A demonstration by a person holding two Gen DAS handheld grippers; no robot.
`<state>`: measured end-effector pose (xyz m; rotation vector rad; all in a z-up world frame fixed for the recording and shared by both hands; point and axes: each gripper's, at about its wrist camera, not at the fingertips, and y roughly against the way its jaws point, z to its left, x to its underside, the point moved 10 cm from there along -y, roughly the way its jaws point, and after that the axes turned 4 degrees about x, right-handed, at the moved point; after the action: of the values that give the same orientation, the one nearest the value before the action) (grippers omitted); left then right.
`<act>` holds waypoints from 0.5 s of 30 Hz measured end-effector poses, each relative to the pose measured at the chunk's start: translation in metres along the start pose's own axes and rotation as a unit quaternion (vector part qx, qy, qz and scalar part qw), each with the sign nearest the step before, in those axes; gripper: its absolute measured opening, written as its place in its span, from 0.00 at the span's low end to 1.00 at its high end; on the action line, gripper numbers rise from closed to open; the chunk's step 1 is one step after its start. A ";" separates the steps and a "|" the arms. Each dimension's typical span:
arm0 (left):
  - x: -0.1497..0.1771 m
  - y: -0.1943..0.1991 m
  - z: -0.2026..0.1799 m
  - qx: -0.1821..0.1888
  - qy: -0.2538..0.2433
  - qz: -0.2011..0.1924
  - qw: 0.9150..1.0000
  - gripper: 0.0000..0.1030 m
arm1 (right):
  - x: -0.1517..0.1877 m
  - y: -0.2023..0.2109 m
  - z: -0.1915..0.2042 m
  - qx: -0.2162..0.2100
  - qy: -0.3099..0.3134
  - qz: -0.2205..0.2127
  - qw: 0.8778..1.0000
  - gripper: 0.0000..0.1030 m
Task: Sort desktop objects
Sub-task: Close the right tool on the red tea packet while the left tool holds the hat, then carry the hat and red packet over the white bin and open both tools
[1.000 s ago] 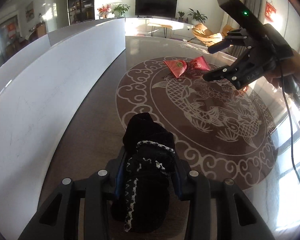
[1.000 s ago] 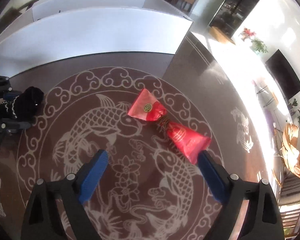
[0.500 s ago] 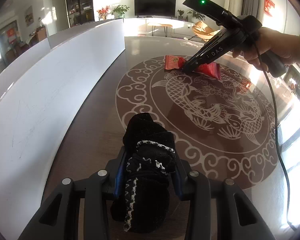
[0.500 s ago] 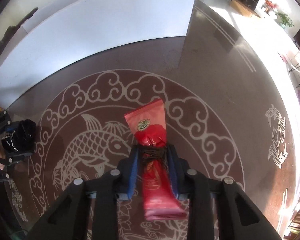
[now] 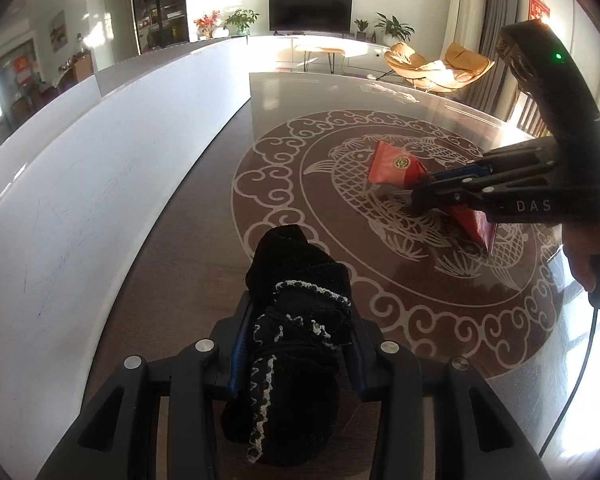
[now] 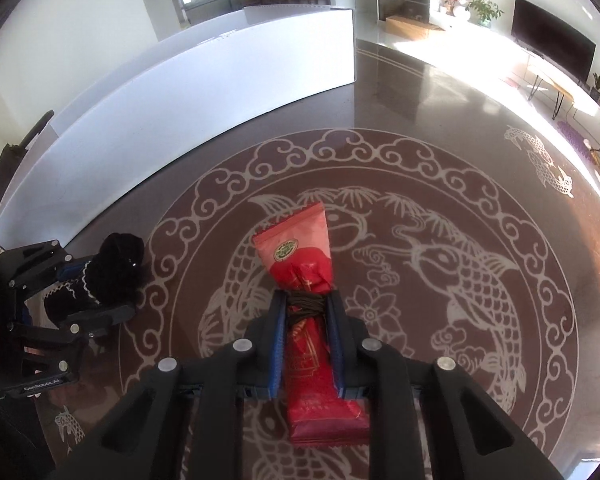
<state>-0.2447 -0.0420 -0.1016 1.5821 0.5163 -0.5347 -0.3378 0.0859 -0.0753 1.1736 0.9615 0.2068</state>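
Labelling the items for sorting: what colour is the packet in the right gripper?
Red, paler pink-red at the far end, with a round green-and-gold emblem; the packet shows best in the right wrist view.

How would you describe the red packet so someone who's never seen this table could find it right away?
Start at the dark brown table with its pale ring of carp and cloud patterns. Near the ring's centre lies the glossy red foil packet, pinched at its string-tied waist by the right gripper. It is the only red item; the other object is a black knitted pouch.

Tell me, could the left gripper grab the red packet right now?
Probably not. The left gripper is already shut on the black pouch, and the red packet is clamped in the right gripper farther across the table.
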 end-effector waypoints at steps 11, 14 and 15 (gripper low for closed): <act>-0.002 -0.001 0.001 0.005 0.006 -0.002 1.000 0.39 | 0.021 0.037 0.013 0.031 -0.071 -0.063 0.995 0.58; -0.002 -0.001 0.004 0.018 0.019 -0.006 1.000 0.39 | 0.017 0.058 0.006 0.079 -0.071 -0.114 0.988 0.95; -0.002 -0.001 0.005 0.021 0.022 -0.007 1.000 0.39 | 0.016 0.065 0.002 0.093 -0.064 -0.126 0.986 0.95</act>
<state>-0.2469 -0.0468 -0.1020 1.6348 0.5525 -0.5254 -0.3053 0.1210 -0.0287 1.2068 1.0197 -0.1623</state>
